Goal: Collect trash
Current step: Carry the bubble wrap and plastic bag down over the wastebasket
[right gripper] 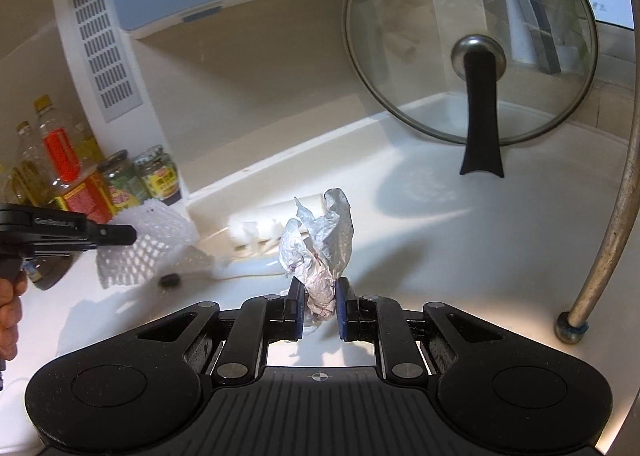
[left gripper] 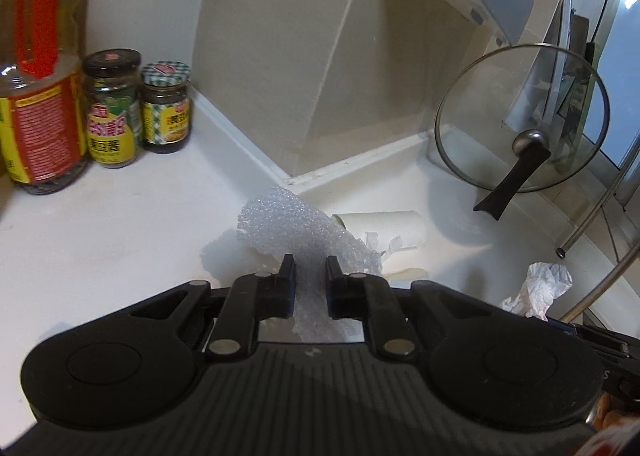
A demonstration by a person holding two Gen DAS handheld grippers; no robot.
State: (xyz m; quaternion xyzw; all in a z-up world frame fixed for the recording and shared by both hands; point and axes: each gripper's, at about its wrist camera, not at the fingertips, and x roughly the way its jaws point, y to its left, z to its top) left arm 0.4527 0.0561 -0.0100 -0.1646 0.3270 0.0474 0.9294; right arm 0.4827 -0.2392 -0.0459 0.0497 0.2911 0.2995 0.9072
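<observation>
Left tool [left gripper: 310, 270]: pinching foam netting [left gripper: 296, 232], lifted over the white bench [left gripper: 100, 236]. Right tool [right gripper: 318, 292]: clamped on crumpled wrapper [right gripper: 320, 240], upright above the bench. Paper roll [left gripper: 384, 228] just behind; glass lid [right gripper: 472, 43] leaning in the corner; sauce jars [left gripper: 164, 107] at left wall.

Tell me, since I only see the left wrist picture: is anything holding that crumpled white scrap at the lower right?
Observer: Yes. The right gripper is closed on the crumpled wrapper, which sticks up from between its fingers.
Operator: And the bubbly sheet in front of me?
Observer: In the right wrist view it is a white foam net with open mesh holes, pinched by the left gripper.
Operator: Is anything lying under it?
Observer: A small dark round object sits on the counter just below the net. I cannot tell what it is.
</observation>
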